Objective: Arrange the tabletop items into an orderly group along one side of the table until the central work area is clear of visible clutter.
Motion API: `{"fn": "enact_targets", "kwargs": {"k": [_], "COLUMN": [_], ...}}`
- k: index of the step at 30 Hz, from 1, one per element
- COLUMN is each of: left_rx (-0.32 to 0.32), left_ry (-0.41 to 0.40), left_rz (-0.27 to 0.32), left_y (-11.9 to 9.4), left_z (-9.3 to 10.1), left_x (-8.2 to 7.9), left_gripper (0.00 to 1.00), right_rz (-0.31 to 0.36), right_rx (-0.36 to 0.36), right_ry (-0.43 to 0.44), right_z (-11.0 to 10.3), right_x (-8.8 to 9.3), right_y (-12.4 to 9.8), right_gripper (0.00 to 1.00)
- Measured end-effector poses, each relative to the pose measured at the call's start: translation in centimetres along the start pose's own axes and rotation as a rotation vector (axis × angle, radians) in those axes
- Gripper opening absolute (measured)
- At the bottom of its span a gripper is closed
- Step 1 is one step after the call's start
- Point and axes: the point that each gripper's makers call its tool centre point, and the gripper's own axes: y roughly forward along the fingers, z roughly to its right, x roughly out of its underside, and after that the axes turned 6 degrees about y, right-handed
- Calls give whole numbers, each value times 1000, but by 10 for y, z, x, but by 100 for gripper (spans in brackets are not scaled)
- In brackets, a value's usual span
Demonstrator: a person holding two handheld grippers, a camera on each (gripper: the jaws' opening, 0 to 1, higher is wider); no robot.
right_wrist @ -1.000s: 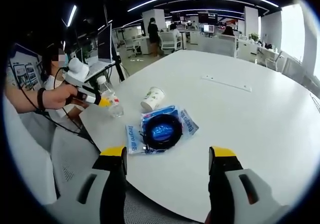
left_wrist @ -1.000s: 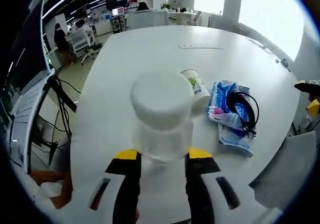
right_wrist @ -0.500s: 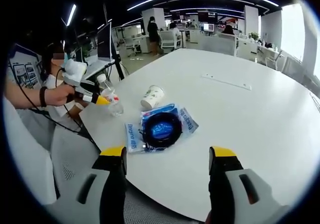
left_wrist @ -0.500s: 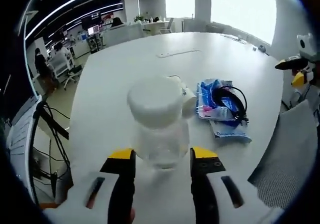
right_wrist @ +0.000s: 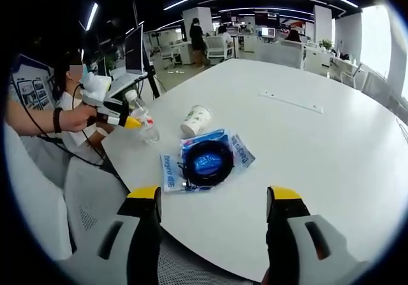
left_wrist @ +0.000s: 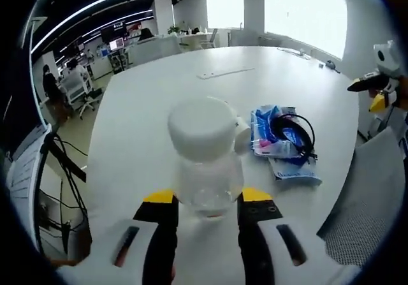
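Nearest, the left claw [left_wrist: 205,202] grips a bottle [left_wrist: 204,157] upright by its base at the desk [right_wrist: 331,145] edge. Just past it lies a tipped cup [right_wrist: 194,120], then the cable [right_wrist: 205,162] on a blue pack [right_wrist: 237,152]. Well apart, the right claw [right_wrist: 213,199] gapes wide, holding nothing.

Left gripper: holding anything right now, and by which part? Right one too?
The left gripper holds a clear bottle with a white cap, clamped across its lower body. The right gripper is open and holds nothing.
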Motion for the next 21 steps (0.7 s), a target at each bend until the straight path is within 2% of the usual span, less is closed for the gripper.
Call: {"fn": "enact_targets", "kwargs": {"k": [11,21], "left_rx": [-90,-139], "left_ry": [-94,-153], "left_rz": [-22,-29], "left_y": [8,19], "left_z": [-11,-19], "left_x": [-8,-17], "left_gripper": [35,35], "right_rz": [-6,-12], "right_rx": [-5,-2], "right_ry": [3,13], "right_z": [1,4], "right_x": [2,6], "right_y": [1,-1], "right_gripper": [66,66]}}
